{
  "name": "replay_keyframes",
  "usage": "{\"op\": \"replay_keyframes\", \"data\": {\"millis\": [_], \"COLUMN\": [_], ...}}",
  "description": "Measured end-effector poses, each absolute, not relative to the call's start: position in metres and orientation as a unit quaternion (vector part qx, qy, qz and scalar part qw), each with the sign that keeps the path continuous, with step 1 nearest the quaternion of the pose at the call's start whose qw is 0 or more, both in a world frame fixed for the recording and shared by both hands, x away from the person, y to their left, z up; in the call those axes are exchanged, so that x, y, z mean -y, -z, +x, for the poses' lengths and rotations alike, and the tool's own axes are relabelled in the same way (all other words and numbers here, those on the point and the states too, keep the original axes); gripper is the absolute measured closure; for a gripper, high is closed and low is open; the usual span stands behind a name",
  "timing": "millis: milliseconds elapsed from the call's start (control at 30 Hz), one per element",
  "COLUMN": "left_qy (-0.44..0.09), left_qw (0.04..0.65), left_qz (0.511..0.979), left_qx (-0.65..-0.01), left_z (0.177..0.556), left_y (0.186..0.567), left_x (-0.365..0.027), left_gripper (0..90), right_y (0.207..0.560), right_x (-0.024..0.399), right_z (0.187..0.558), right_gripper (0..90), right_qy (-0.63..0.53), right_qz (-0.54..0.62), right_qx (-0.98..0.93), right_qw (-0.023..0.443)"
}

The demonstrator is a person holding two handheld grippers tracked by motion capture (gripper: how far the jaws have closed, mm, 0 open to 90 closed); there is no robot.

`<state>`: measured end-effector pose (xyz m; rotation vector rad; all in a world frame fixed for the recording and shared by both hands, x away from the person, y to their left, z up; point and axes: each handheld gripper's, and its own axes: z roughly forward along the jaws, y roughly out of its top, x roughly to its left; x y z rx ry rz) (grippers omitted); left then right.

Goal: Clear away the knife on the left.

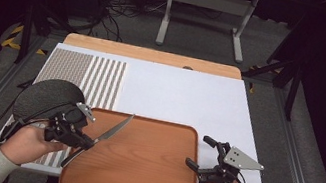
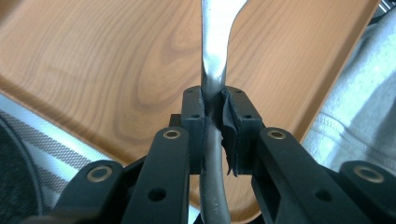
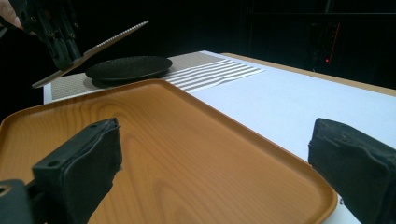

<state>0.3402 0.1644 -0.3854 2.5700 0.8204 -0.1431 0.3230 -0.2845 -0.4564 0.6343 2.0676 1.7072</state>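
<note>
Steel glints where the knife (image 1: 103, 138) hangs over the left part of the wooden tray (image 1: 147, 170), its blade pointing away from the person and up to the right, its handle end reaching down past the tray's near-left edge. The left tool (image 1: 86, 143) is clamped on the knife at the narrow neck between blade and handle; the left gripper view shows both pads (image 2: 232, 122) pressed against the metal (image 2: 212, 74), one pad's black lining looking frayed and peeling. In the right gripper view the knife (image 3: 91, 49) sits clear above the tray (image 3: 187, 140), not touching it. The right tool (image 1: 199, 154) waits with its jaws standing wide apart and nothing between them, by the tray's right rim. A dark round plate (image 1: 48, 96) lies on the white tabletop (image 1: 185, 95) left of the tray, just behind the left hand.

The grip is my main worry: a thin, smooth, rounded shank held by so small a contact can pivot between the pads, and the worn lining likely makes that easier. If it swings, the blade could drop onto the tray, or the handle could knock its rim. Setting it down at a steep tilt could also leave it resting across the rim rather than lying flat inside.
</note>
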Motion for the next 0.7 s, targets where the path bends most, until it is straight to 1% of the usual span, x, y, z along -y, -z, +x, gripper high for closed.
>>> {"op": "replay_keyframes", "data": {"millis": [233,300,500,700], "left_qy": [0.056,0.067,0.071,0.080], "left_qw": [0.219,0.219,0.200,0.199], "left_qz": [0.928,0.921,0.921,0.916], "left_qx": [-0.297,-0.314,-0.325,-0.340], "left_z": [0.341,0.342,0.341,0.342], "left_y": [0.396,0.400,0.408,0.414], "left_x": [-0.155,-0.153,-0.147,-0.146], "left_gripper": [80.0,80.0,79.9,79.9], "right_y": [0.456,0.456,0.456,0.456], "right_x": [0.285,0.285,0.285,0.286], "right_z": [0.323,0.322,0.322,0.322], "right_gripper": [3.3,3.3,3.3,3.3], "right_qy": [-0.609,-0.609,-0.609,-0.610], "right_qz": [0.225,0.225,0.226,0.227], "right_qx": [-0.736,-0.736,-0.735,-0.734], "right_qw": [0.193,0.193,0.194,0.194]}}
